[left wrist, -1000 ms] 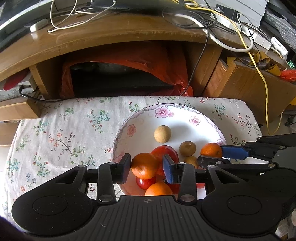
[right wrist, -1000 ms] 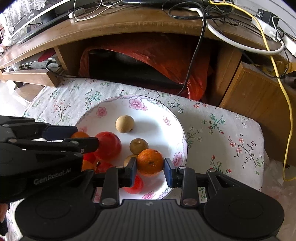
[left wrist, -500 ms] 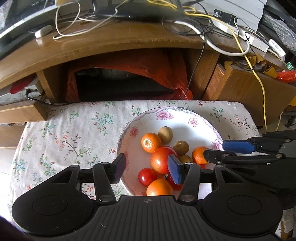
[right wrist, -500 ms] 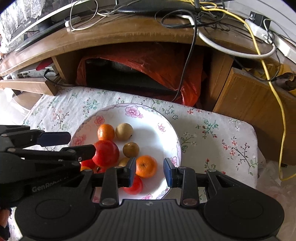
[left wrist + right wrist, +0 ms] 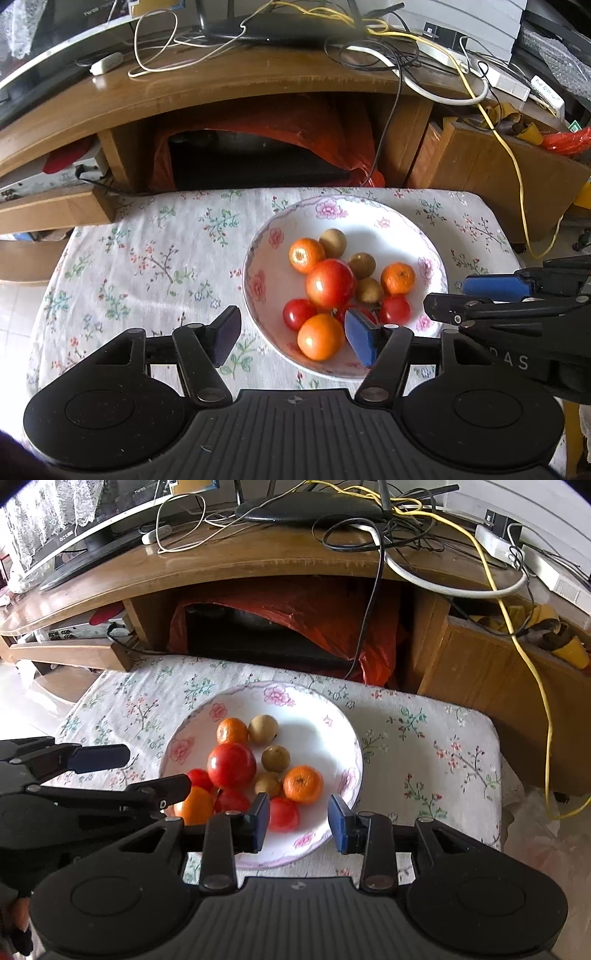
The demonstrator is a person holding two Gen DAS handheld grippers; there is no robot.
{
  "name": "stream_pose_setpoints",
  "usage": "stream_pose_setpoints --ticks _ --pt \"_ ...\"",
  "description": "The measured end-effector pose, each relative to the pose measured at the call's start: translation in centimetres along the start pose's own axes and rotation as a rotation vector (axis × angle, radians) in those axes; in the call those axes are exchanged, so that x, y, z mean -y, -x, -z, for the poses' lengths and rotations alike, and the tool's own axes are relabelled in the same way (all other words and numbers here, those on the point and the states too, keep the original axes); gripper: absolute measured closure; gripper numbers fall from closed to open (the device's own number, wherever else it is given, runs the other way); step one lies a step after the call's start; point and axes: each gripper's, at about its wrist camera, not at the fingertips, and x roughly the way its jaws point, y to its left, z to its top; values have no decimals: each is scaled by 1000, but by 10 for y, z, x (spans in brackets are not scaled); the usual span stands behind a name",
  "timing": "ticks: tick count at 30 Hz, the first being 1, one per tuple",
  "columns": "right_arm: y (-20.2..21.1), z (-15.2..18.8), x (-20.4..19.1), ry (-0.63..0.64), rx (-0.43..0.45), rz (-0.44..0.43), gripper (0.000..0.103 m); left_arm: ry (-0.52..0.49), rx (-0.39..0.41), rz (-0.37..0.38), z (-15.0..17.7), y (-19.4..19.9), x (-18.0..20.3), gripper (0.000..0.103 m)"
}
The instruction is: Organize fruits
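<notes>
Releasing both oranges, you now have the left gripper point(image 5: 291, 338) with jaws opening and empty, the right gripper point(image 5: 298, 823) likewise. All fruit sits in the bowl point(image 5: 258, 295) mid-frame, so sorting looks nearly finished.

Small tomato point(image 5: 360, 314) partly behind left gripper pad, monitor point(image 5: 92, 528) cut off at top edge

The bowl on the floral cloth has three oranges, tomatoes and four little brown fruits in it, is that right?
Not quite: the bowl on the floral cloth holds three little brown fruits, not four. The right wrist view shows them clearly, alongside three oranges and the tomatoes.
</notes>
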Motion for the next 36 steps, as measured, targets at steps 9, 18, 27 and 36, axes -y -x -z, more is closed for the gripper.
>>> stream_pose_setpoints --ticks 9,18,27,36 --pt "13 27 -6 -59 -8 -18 67 -2 9 -11 19 15 3 33" --pt "25 49 -7 -105 -1 -14 67 -3 15 -13 36 27 7 29" --pt "31 67 -6 -145 -6 -10 67 -1 15 -21 54 35 11 26" --pt "40 86 -8 -172 -7 -24 67 38 8 -26 72 43 9 19"
